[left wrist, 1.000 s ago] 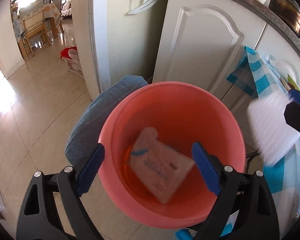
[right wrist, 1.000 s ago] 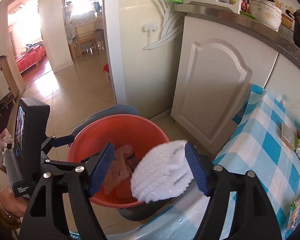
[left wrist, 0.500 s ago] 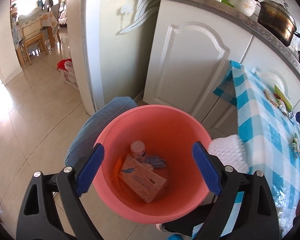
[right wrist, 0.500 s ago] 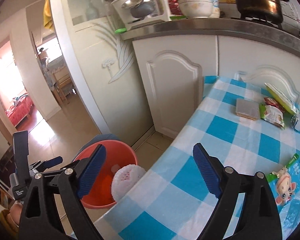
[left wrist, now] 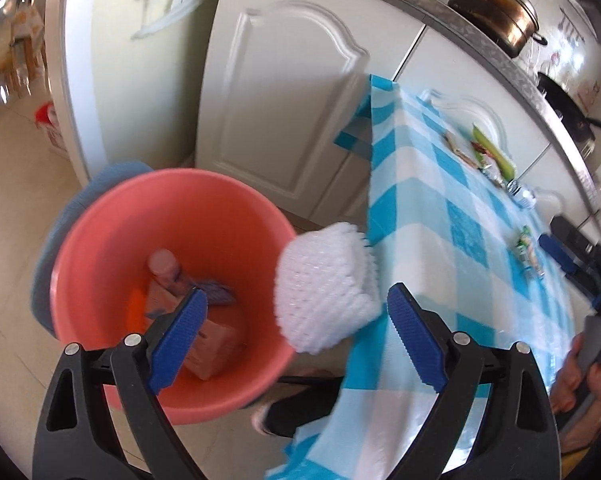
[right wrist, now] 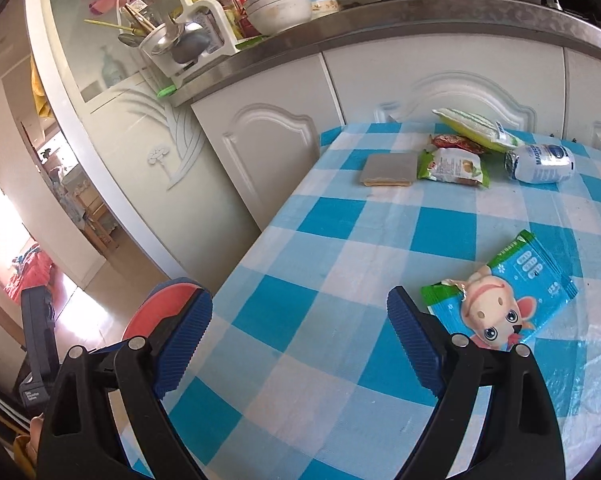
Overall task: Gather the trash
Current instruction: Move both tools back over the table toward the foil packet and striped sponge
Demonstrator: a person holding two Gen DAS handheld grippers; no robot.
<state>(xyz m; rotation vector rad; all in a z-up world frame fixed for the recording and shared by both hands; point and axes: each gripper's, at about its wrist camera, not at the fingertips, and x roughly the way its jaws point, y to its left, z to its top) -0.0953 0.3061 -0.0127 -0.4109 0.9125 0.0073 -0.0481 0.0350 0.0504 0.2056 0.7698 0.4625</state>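
Bare tablecloth [right wrist: 300, 320] ahead of right fingers [right wrist: 414, 338]; foam net [left wrist: 324, 288] overhanging bucket [left wrist: 100, 216] rim.

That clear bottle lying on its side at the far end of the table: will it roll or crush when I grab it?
The bottle lies on its side, so a nudge would probably roll it. It looks like thin, crumpled plastic, likely light and easily crushed.

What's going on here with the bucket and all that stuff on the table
Someone is clearing trash off a checkered table into a red bucket. A carton and a bottle already lie inside, and a white foam net sits at its rim by the table edge. Both tools are open and empty: the left tool hangs over the bucket, the right tool over the table near a blue cartoon wrapper.
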